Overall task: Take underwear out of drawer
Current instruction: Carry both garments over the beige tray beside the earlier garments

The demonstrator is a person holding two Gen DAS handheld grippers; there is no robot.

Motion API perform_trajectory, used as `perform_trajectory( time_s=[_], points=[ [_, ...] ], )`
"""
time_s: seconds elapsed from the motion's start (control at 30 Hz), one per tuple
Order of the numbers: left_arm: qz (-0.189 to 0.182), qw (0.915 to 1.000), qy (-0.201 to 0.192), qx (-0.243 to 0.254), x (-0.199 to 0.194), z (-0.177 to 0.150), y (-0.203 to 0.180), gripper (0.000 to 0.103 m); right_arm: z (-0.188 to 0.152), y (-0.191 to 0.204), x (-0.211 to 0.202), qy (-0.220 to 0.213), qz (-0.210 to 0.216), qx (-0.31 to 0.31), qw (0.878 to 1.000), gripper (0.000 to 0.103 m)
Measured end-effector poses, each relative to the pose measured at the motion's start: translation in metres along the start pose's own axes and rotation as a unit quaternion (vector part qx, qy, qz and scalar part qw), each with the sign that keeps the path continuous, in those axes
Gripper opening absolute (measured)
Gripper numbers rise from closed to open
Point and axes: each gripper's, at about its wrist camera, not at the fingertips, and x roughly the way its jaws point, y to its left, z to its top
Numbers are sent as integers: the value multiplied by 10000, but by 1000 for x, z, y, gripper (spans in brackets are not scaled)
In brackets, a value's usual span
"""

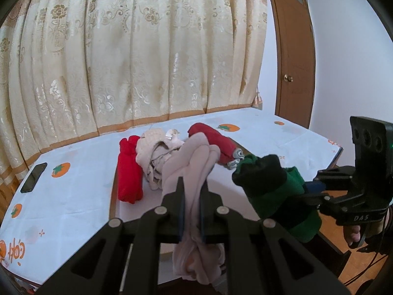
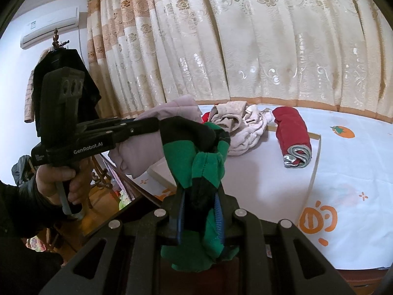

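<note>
Pinkish underwear [image 1: 196,196] is nearest the left camera, clenched between the fingers of the left gripper [image 1: 191,196] and lifted above the white drawer [image 1: 137,211], which stands on the counter [image 1: 61,206] with its orange-print cloth, probably so it clears the drawer wall. Inside remain a crumpled beige pile [image 1: 157,157], one red roll [image 1: 129,172] at its left and another red roll [image 2: 292,135] with a silver band. Beside it, the right gripper [image 2: 200,211] grasps green and black underwear [image 2: 203,167], likewise raised.
</note>
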Motion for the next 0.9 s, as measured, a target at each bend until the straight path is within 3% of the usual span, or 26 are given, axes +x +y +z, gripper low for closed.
perform_trajectory(
  time_s=[0.9],
  points=[
    [115,9996,-247,47,12,31,5,6,39,-7,4,-270,-104,-141,9995,23]
  ],
)
